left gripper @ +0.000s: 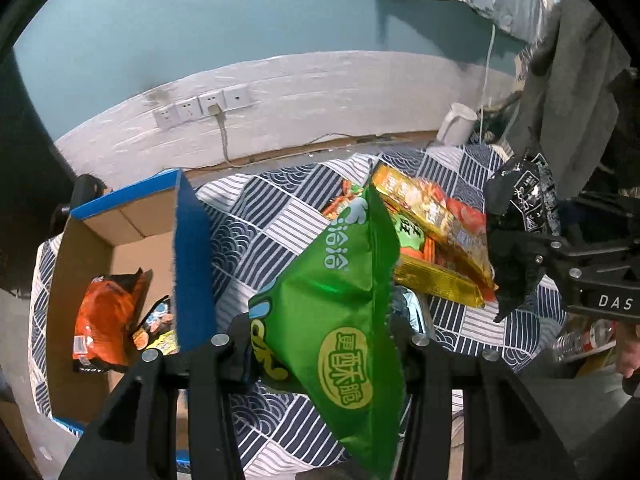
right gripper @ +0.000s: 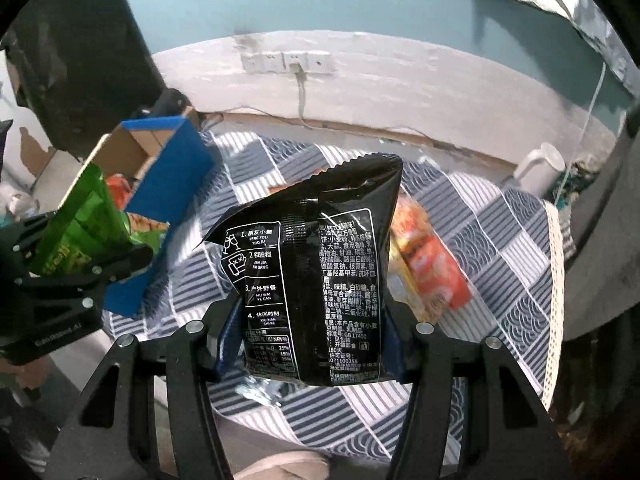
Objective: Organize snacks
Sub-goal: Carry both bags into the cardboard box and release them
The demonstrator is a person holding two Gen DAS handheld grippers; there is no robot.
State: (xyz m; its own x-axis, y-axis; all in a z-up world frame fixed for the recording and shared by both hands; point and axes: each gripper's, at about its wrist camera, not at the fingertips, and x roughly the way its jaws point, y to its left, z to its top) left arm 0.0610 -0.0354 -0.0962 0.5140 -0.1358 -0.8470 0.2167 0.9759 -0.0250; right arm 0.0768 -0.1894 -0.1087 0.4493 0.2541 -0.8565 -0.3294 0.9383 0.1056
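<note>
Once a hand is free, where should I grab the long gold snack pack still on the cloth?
Take the gold pack across its narrow width near the middle, coming from above. It lies flat, partly under the orange-and-gold pack, so its long edges are more open to the tongs than its ends.

The green bag (left gripper: 340, 320) hides the middle of the snack pile (left gripper: 432, 240) behind it and runs out past the bottom edge of the left wrist view. In the right wrist view the black bag (right gripper: 320, 272) covers most of that pile, and the orange packets (right gripper: 432, 264) beside it are blurred, their print unreadable. The box (left gripper: 192, 248) wall hides part of the packets inside, near the left edge of the tablecloth (left gripper: 260, 232). The white jug (left gripper: 456, 124) at the far corner is partly cut by cloth folds.
</note>
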